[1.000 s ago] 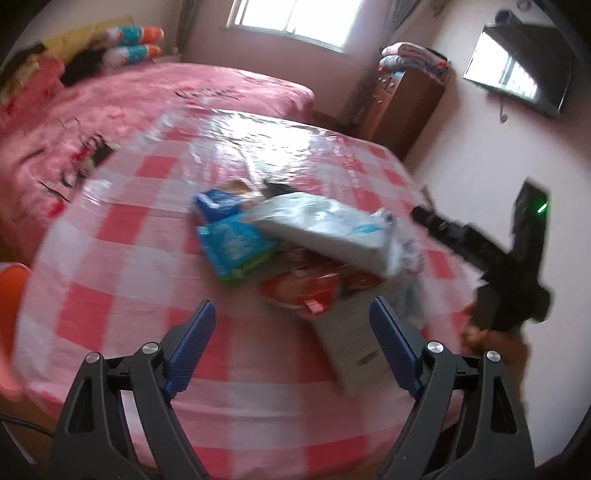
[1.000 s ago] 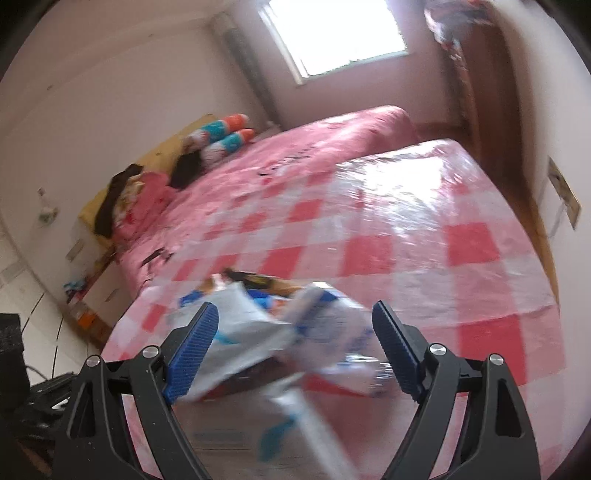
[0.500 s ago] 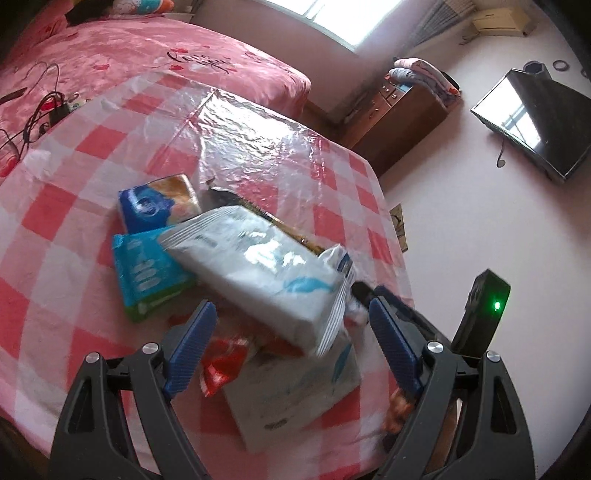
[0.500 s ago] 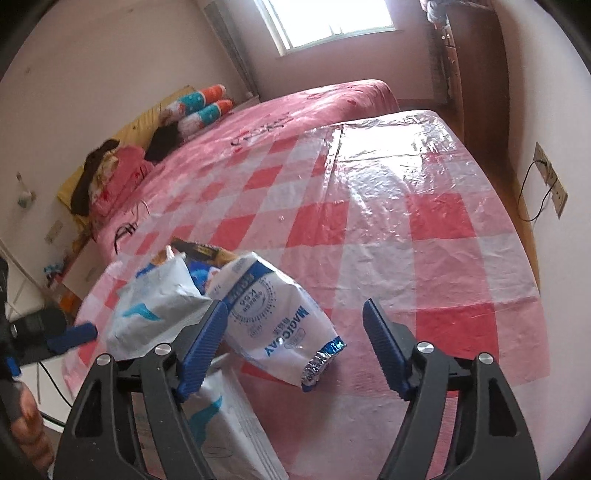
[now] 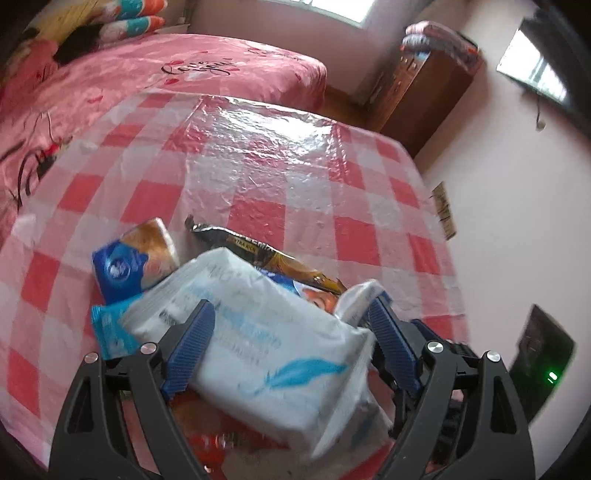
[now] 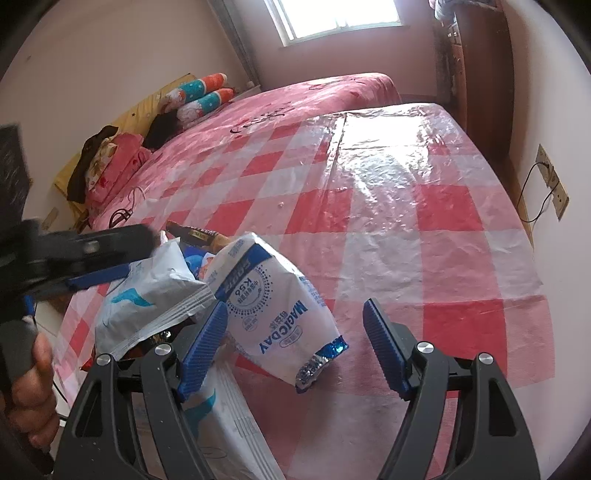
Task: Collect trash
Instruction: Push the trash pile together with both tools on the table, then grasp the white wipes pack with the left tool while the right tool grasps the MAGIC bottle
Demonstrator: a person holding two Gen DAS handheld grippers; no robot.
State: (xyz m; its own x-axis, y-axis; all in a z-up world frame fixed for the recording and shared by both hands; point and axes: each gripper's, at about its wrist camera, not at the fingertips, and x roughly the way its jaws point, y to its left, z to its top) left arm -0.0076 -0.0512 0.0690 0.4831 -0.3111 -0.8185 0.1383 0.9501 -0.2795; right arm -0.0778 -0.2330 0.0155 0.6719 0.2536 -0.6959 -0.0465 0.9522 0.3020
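Glossy crinkled plastic tablecloth (image 5: 266, 173); shiny plastic wrappers (image 5: 258, 332).

A home bedroom. A bed (image 6: 295, 99) with pink bedding and pillows (image 6: 199, 94) stands under a window (image 6: 340, 16). A wooden dresser (image 5: 421, 85) and wall-mounted television (image 5: 535, 70) stand nearby.

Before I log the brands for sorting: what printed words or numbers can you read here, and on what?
"MAGICDAY" and "K56": on the white and blue pouch, between the right gripper's fingers.
"love" in script, the rest unclear: on the pink bedspread.
"EXTRA RICH", partly blurred: on the black and gold wrapper.
Small Chinese print on the pouch, and the text on the white feather pack: too blurred to read.
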